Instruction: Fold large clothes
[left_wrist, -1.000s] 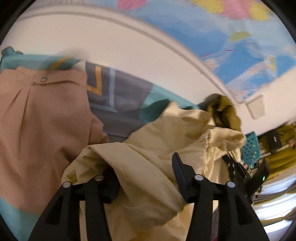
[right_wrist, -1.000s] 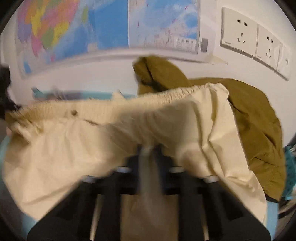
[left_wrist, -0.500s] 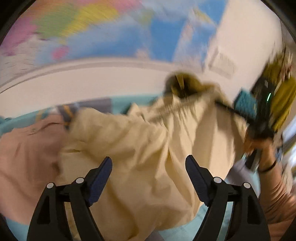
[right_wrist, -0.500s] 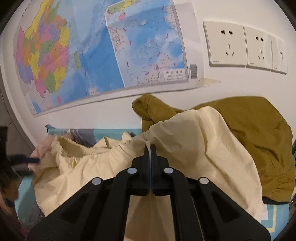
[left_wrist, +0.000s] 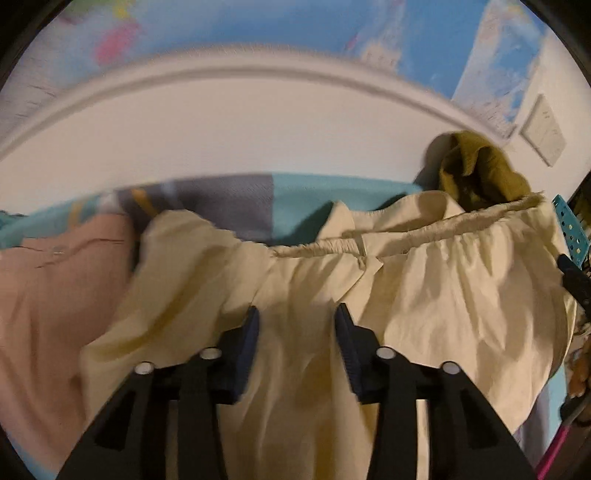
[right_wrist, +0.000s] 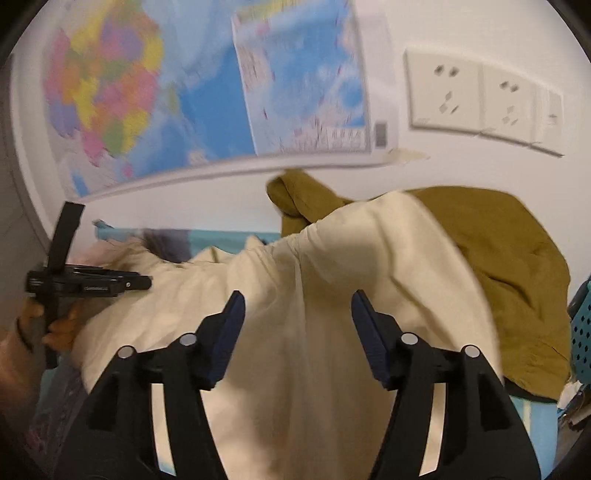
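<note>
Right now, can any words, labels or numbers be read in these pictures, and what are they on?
None can be read.
Wall maps: print and barcode label blurred.
Left claw: small white lettering on its handle, too small to read.
Wall sockets: no text visible.

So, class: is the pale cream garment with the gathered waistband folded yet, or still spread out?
Not folded. The pale cream garment lies loosely spread and rumpled, gathered waistband stretched across; left gripper and right gripper are both open above it.
</note>
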